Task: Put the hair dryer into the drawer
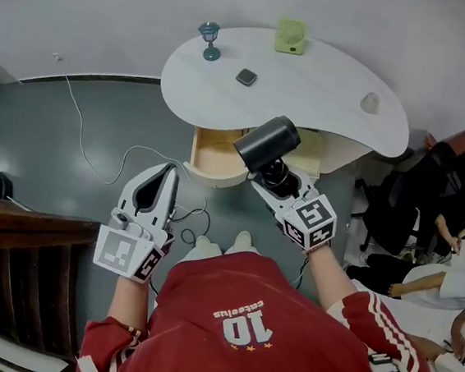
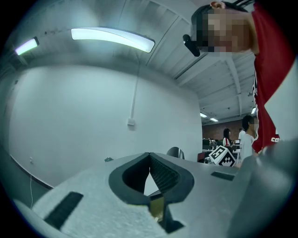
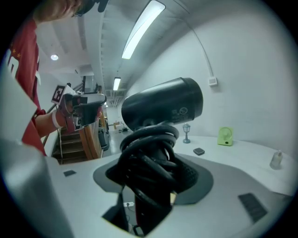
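Centre of head view: black cylinder-bodied hair dryer point(image 1: 268, 142), off every surface, barrel above the front right end of the open drawer.
Drawer: pale wooden drawer point(image 1: 214, 172), pulled out from under the front edge of the white kidney-shaped table point(image 1: 309, 90); inside looks bare as far as can be seen.
Right tool: right gripper point(image 1: 276, 177) is clamped on the dryer's handle with the black cord coiled round it. The right gripper view shows handle and cord filling the gap between the jaws, which stand wide on the bundle.
Left tool: left gripper point(image 1: 165, 178) at lower left of the head view, jaws brought together at the tips, nothing between them.
Key relation: the drawer opening lies just left of and slightly above the barrel in the frame, so the dryer likely has to go left and down.
Long axes: barrel runs lower left to upper right and the handle trails to lower right into the gripper. The drawer's long side runs left to right.
Nearer hand: right, already carrying. The left sits below the drawer, apart from it.
Step, judged: carry nearly over, lowering and release not yet done.
Risk, judged: barrel or cord loop may catch the drawer's front rim.
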Available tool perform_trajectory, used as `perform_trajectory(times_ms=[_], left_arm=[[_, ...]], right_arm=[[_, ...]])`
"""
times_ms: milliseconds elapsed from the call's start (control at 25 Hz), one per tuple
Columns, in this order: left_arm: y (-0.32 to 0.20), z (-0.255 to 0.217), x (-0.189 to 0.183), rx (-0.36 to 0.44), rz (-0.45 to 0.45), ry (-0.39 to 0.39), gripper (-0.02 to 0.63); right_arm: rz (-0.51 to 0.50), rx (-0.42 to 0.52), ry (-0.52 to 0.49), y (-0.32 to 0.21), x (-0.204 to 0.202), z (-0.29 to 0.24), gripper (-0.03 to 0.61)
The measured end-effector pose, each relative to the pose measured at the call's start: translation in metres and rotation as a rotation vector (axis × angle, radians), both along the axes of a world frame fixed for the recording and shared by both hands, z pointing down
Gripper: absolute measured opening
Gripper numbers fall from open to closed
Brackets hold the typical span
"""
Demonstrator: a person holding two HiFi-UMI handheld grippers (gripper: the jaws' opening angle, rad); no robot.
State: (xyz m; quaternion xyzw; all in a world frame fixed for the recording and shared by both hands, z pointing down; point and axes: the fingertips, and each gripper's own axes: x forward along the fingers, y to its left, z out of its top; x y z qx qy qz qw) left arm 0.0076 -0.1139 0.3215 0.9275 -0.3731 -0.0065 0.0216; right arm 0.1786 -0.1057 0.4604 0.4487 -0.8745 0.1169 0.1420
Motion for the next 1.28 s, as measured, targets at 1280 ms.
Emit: perform_trajectory(times_ms=[1280], left_arm=[[-0.066, 0.065, -0.086, -0.091, -0.04, 0.005, 0.0]], right_arm=[[-0.484, -0.486, 0.437, -0.072, -0.072, 0.243, 0.259]])
